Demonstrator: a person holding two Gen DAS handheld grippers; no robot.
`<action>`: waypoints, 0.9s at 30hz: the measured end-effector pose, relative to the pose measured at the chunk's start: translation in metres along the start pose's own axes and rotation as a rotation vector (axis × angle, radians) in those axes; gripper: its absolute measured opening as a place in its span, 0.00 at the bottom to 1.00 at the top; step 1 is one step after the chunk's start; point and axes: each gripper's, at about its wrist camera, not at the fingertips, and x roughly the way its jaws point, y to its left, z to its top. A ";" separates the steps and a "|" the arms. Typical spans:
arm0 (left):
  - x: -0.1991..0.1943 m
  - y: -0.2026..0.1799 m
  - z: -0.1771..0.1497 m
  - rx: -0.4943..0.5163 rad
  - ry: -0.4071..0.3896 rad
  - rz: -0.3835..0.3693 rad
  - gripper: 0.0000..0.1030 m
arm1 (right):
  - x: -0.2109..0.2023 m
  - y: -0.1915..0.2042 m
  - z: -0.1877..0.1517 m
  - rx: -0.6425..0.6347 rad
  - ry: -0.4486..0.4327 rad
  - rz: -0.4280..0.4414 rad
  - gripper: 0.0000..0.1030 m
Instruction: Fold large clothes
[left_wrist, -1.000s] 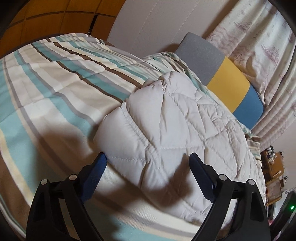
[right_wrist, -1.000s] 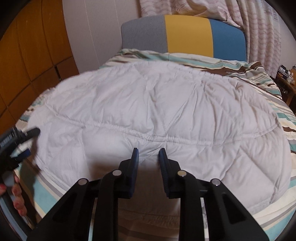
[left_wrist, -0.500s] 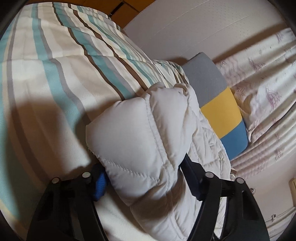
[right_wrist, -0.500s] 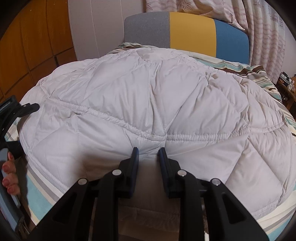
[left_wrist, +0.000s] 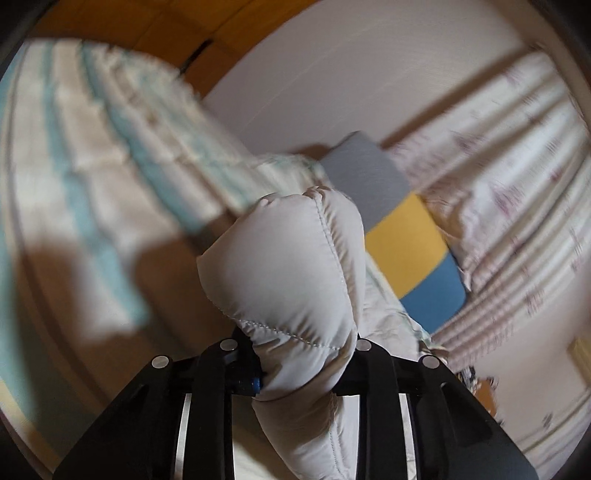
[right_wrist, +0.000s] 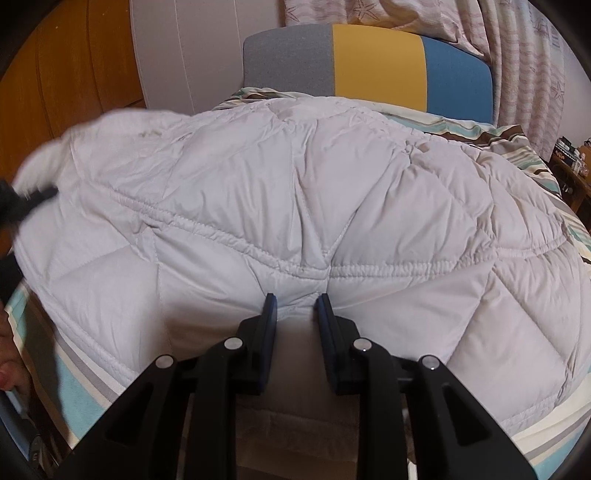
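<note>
Left wrist view: left gripper (left_wrist: 303, 365) jaws are closing on a puffy corner of the white quilted coat (left_wrist: 291, 273), probably to fold it; right gripper (right_wrist: 295, 310) jaws pinch its hem at lower centre, probably to anchor it.

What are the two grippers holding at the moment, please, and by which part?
Both hold the white padded coat: the left gripper, closing, has a puffy corner; the right gripper pinches its near edge, mid-width.

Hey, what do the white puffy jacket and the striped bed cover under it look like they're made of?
The white jacket looks like a thin, smooth synthetic shell, likely nylon or polyester, over lofty padding: faint sheen, stitched quilt lines, puffed panels and a gathered elastic seam. Whether the fill is down cannot be told. The striped bed cover looks like matte woven cotton or a blend: flat, no shine, soft folds.
</note>
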 end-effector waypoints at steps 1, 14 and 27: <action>-0.002 -0.009 0.000 0.029 -0.006 -0.016 0.24 | 0.000 0.000 0.000 0.000 0.001 -0.003 0.21; -0.022 -0.126 -0.034 0.525 -0.042 -0.170 0.24 | -0.027 -0.008 0.006 0.100 -0.066 0.008 0.46; -0.011 -0.179 -0.074 0.733 -0.044 -0.183 0.24 | -0.110 -0.088 -0.026 0.167 -0.164 -0.379 0.48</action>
